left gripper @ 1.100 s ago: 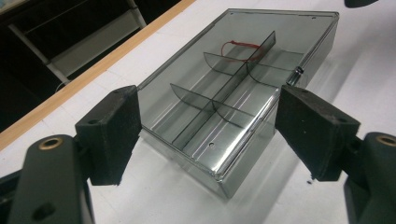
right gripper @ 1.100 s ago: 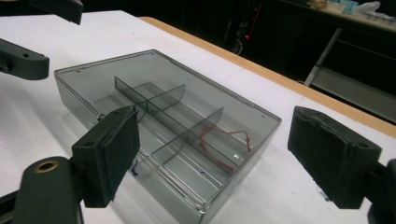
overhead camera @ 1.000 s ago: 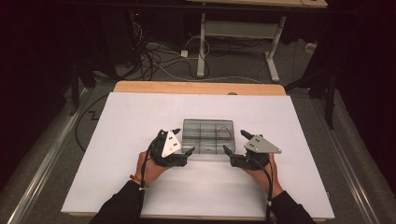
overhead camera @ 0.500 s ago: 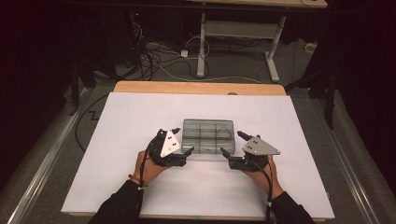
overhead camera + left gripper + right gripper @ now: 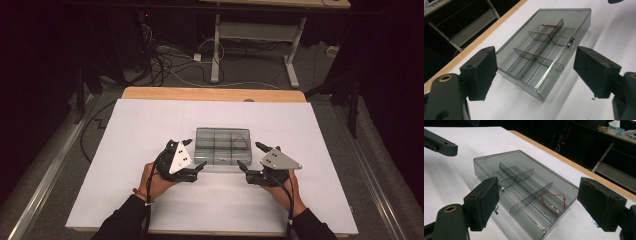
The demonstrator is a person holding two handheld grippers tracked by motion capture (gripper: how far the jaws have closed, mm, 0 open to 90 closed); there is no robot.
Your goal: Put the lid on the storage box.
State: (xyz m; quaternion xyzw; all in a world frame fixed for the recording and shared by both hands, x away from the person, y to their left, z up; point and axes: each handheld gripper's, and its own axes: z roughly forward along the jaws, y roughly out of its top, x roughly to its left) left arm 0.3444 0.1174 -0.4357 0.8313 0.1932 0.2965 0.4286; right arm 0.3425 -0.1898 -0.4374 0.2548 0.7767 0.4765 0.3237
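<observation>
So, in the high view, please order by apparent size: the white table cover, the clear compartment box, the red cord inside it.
1. white table cover, by far the largest.
2. clear compartment box, mid-table between the grippers.
3. red cord, a thin loop within one compartment.

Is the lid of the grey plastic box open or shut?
Shut: the lid lies flat on the grey plastic box, and its small metal latch sits at the front edge.

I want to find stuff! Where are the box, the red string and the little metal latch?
box (image 5: pixel 222 150): high view, on its clear lid.
red string (image 5: pixel 554 201): right gripper view, on the loop inside a compartment.
latch (image 5: pixel 569 42): left gripper view, on the metal clasp.
</observation>
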